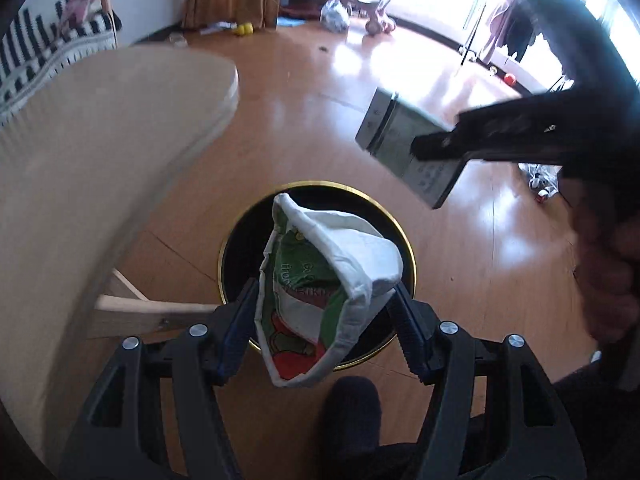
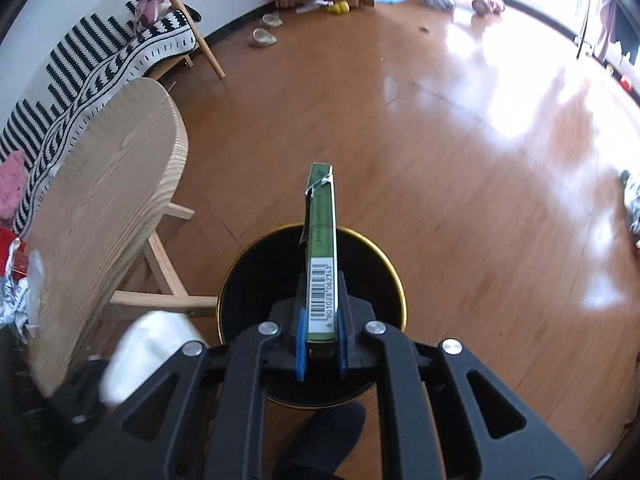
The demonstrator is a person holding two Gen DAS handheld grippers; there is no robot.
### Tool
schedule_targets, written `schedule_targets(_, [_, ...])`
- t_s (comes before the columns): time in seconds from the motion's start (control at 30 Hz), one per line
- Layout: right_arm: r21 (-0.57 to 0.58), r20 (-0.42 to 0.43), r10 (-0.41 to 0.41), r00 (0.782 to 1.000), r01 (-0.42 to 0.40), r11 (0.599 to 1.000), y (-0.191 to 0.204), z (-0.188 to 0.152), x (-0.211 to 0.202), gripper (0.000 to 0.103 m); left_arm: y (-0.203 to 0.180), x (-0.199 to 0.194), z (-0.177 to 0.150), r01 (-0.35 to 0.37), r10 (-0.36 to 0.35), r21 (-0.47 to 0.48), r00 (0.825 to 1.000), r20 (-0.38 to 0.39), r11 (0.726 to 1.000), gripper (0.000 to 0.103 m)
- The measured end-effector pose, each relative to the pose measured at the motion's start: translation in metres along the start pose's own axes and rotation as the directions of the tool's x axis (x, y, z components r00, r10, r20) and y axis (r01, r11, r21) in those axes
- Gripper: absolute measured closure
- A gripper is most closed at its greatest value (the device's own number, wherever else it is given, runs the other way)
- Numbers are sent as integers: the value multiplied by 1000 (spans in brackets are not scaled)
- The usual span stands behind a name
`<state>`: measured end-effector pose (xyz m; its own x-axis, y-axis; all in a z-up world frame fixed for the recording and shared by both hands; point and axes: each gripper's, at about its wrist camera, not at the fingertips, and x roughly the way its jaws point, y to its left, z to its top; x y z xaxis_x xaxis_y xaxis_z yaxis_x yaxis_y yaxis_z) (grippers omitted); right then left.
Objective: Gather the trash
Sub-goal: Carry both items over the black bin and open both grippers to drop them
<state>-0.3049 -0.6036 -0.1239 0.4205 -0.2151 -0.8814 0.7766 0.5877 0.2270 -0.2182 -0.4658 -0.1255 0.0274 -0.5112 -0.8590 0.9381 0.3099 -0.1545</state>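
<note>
A black bin with a gold rim (image 1: pixel 404 236) (image 2: pixel 390 276) stands on the wooden floor right under both grippers. My left gripper (image 1: pixel 324 312) is shut on a crumpled white carton with green and red print (image 1: pixel 320 280), which hangs over the bin's mouth. My right gripper (image 2: pixel 320 344) is shut on a flat green box with a barcode (image 2: pixel 320 248), held edge-up above the bin. In the left wrist view the right gripper (image 1: pixel 436 146) shows blurred at the upper right, the green box (image 1: pixel 400 136) in its jaws.
A light wooden round table (image 1: pixel 100 152) (image 2: pixel 108 184) stands to the left of the bin, with crumpled wrappers (image 2: pixel 16 280) at its far left edge. A striped-blanket chair (image 2: pixel 100 52) sits by the wall. A person's dark sock (image 1: pixel 352 412) is just below the bin. Loose litter (image 1: pixel 540 180) lies on the floor at right.
</note>
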Motion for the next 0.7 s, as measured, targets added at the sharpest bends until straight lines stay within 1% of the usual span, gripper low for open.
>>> schedule_targets(0.03, [5, -8, 14, 1000, -14, 1000, -6, 3, 0, 91, 3, 12, 0, 4, -4, -7, 1000, -28, 1000, 40])
schedule_targets(0.07, [3, -17, 28, 999, -28, 1000, -6, 1, 1, 91, 7, 18, 2, -3, 3, -6, 999, -33, 1000, 40])
schedule_targets(0.1, [-1, -21, 31, 999, -31, 1000, 2, 3, -1, 91, 5, 21, 2, -9, 9, -2, 999, -32, 1000, 40])
schedule_targets(0.13, [-10, -21, 31, 999, -31, 999, 1, 2, -1, 91, 7, 24, 3, -8, 9, 11, 999, -32, 1000, 40])
schedule_targets(0.2, [-17, -26, 28, 999, -29, 999, 25, 7, 0, 91, 9, 28, 2, 1, -1, -3, 999, -36, 1000, 39])
schedule_targets(0.23, [-15, -29, 29, 999, -30, 999, 27, 7, 0, 91, 6, 25, 1, 7, -7, -8, 999, -32, 1000, 38])
schedule_targets(0.33, [-7, -32, 29, 999, -29, 1000, 25, 7, 2, 91, 11, 23, 2, -3, 3, -2, 999, -33, 1000, 32])
schedule_targets(0.37, [-6, -34, 30, 999, -30, 1000, 24, 7, 2, 91, 10, 28, 11, -4, 4, 0, 1000, -30, 1000, 27])
schedule_targets(0.4, [-5, -36, 28, 999, -28, 1000, 24, 7, 3, 91, 9, 26, 11, -2, 2, 2, 1000, -22, 1000, 21])
schedule_targets(0.43, [-6, -40, 26, 999, -27, 1000, 24, 8, 4, 91, 8, 23, 14, -2, 2, 3, 1000, -18, 1000, 19])
schedule_targets(0.5, [-9, -45, 27, 999, -27, 1000, 26, 8, 6, 91, 8, 23, 15, 2, -1, 5, 1000, -15, 1000, 18])
schedule_targets(0.63, [-27, -58, 26, 998, -28, 999, 34, 7, 9, 91, 5, 6, 14, 16, -16, 7, 1000, 9, 1000, 18])
schedule_targets(0.7, [-23, -63, 29, 998, -31, 999, 36, 8, 10, 91, 5, -4, 13, 33, -34, 8, 999, 26, 999, 14])
